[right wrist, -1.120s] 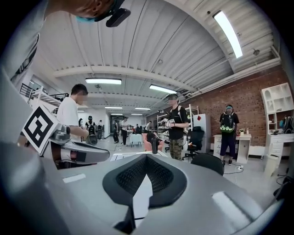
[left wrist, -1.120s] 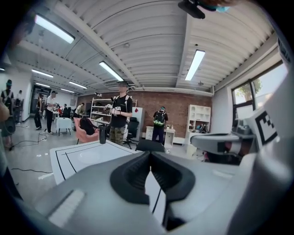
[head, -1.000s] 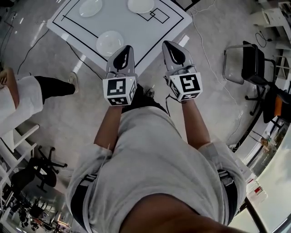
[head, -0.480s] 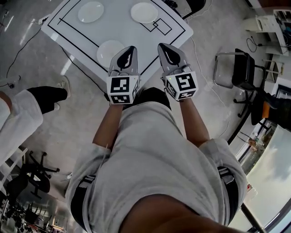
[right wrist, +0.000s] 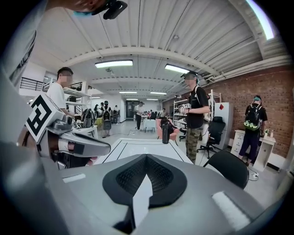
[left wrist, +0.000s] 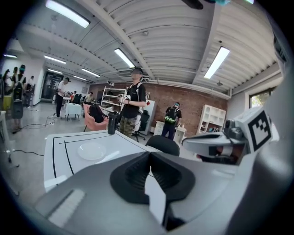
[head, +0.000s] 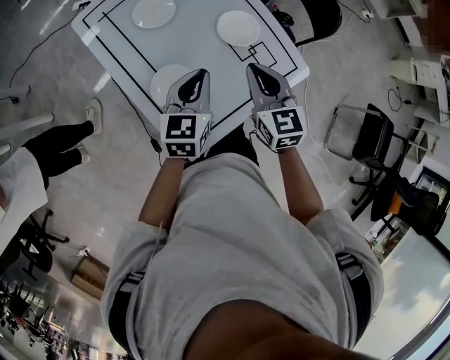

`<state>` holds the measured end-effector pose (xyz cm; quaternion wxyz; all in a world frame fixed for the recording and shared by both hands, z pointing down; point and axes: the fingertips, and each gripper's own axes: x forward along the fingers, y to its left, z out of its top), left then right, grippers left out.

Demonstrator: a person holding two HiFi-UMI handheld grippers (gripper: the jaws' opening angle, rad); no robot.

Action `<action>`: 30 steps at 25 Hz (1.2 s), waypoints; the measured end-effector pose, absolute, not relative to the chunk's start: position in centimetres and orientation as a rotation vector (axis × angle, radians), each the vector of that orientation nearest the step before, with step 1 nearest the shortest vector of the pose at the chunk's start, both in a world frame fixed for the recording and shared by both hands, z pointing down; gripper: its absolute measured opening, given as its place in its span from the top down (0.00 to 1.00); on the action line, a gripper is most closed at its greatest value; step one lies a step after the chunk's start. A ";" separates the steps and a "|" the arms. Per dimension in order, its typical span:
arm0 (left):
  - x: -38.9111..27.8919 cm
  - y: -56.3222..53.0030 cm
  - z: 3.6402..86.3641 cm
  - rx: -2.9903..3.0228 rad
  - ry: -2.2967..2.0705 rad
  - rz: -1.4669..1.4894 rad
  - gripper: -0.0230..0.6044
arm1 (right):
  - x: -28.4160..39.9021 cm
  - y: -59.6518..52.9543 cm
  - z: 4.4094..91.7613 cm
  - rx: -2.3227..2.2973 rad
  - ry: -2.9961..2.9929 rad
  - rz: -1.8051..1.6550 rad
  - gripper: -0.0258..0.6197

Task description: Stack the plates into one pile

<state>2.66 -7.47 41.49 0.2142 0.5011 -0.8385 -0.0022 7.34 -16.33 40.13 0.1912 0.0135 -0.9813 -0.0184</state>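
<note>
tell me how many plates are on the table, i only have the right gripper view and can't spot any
Observer: Three plates on the white table, each lying alone, none stacked: a far left plate, a far right plate and a near plate.
Operator: which one is nearest the left hand-held gripper
Observer: The near plate. In the head view the left hand-held gripper covers part of it.
Operator: is that one holding anything
Observer: No, its own view shows its jaws together with nothing between them.
</note>
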 end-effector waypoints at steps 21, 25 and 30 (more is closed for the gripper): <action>-2.5 -18.7 48.8 0.899 -2.343 -0.096 0.96 | 0.7 -29.1 47.2 -0.401 -2.634 0.026 0.96; -2.7 -20.4 50.9 0.865 -2.326 -0.053 0.96 | -0.3 -31.0 49.0 -0.397 -2.619 0.038 0.96; -3.8 -21.0 52.8 0.799 -2.289 -0.099 0.96 | -0.8 -32.5 50.9 -0.387 -2.578 0.047 0.96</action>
